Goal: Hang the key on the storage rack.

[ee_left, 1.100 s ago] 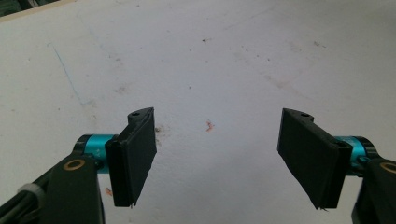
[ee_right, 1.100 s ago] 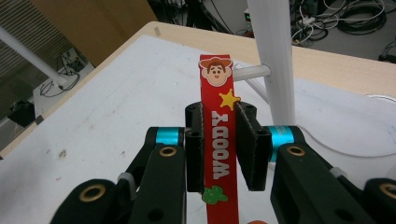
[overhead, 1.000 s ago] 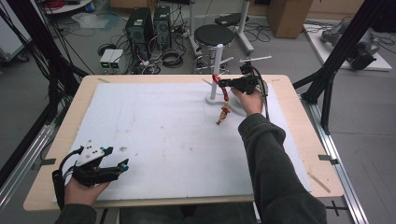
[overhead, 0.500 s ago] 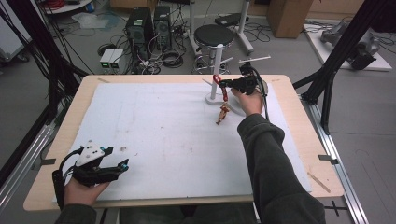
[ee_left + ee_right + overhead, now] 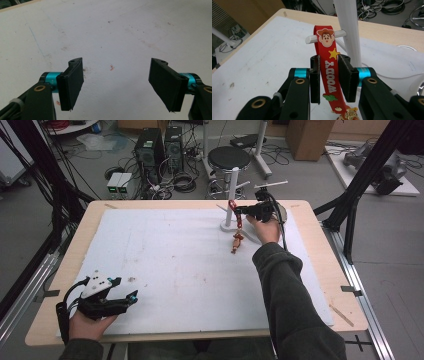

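A red rubber strap (image 5: pixel 329 53) with a cartoon cowboy face and a yellow star hangs looped over a short peg (image 5: pixel 311 38) on a white post (image 5: pixel 349 27). My right gripper (image 5: pixel 329 78) is shut on the strap just below the peg. In the high view this right gripper (image 5: pixel 240 212) is at the white stand (image 5: pixel 231 190) at the table's far side. The strap (image 5: pixel 239 222) runs down to a small golden charm (image 5: pixel 235 243) on the mat. My left gripper (image 5: pixel 131 296) rests at the near left, open, and its pads (image 5: pixel 72 82) have nothing between them.
A white mat (image 5: pixel 175 255) covers most of the wooden table (image 5: pixel 320 255). The stand's round base (image 5: pixel 226 226) sits near the far edge. Small reddish specks (image 5: pixel 111 67) lie on the mat. A stool (image 5: pixel 229 157), computer towers and cables stand on the floor beyond.
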Demonstrator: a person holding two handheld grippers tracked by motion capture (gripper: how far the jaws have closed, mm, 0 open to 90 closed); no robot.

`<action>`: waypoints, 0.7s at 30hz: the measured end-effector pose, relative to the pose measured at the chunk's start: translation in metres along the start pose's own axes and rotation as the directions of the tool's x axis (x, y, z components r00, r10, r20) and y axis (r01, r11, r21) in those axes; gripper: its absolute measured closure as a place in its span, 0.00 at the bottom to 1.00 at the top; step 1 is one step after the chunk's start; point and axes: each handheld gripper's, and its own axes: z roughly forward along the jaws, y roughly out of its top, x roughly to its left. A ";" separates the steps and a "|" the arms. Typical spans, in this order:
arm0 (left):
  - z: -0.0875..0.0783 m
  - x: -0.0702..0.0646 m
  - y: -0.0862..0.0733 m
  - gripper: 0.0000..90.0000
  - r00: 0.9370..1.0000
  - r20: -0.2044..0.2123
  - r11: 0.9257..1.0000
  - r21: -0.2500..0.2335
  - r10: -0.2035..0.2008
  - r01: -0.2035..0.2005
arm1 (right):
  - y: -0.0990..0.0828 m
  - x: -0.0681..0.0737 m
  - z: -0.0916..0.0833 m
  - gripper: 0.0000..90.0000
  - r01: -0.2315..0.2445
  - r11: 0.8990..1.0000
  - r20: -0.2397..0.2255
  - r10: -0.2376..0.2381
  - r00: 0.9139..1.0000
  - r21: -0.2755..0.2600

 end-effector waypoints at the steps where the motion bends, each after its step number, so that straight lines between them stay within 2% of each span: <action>1: 0.000 0.000 0.000 0.32 1.000 0.003 1.000 0.001 0.001 -0.001 | 0.000 0.000 0.000 0.81 -0.002 1.000 0.003 0.002 1.000 0.002; 21: 0.000 0.000 0.000 0.32 1.000 0.003 1.000 -0.001 0.005 -0.005 | -0.002 -0.002 0.003 0.75 -0.021 1.000 0.034 0.021 0.999 0.002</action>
